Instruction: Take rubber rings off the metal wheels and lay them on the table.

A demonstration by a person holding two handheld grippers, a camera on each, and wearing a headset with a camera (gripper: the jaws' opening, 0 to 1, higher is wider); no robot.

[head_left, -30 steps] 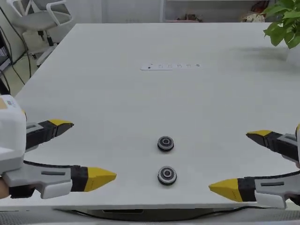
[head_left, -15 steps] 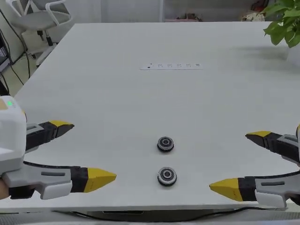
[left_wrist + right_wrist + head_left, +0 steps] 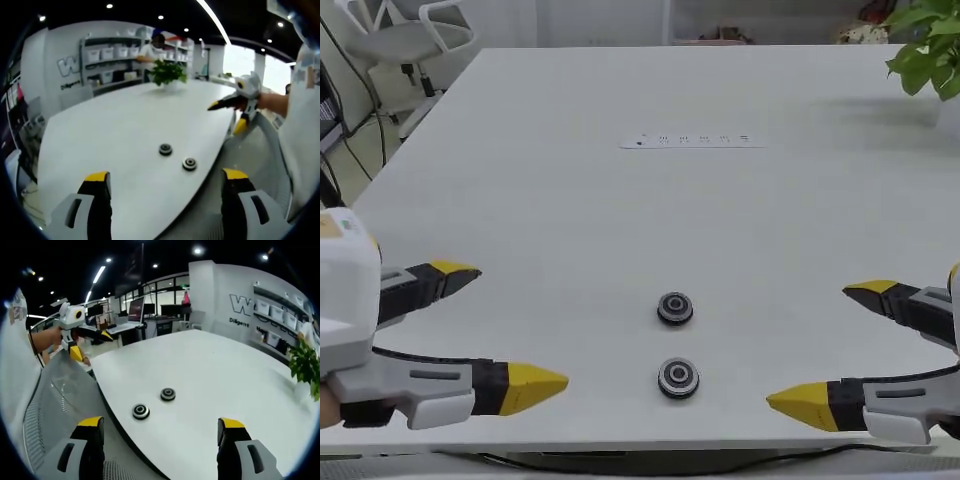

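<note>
Two small metal wheels with black rubber rings lie flat near the table's front edge: one farther back, one nearer. My left gripper hovers open at the front left, well apart from the wheels. At the front right my right gripper is open too, its yellow-tipped jaws spread wide and holding nothing. Each gripper faces the wheels from its side.
The white table stretches far back, with a white power strip at mid-table. A potted plant stands at the back right and an office chair beyond the back left corner. A person stands by shelves.
The head view has shifted slightly. The grippers and wheels stay where they were.
</note>
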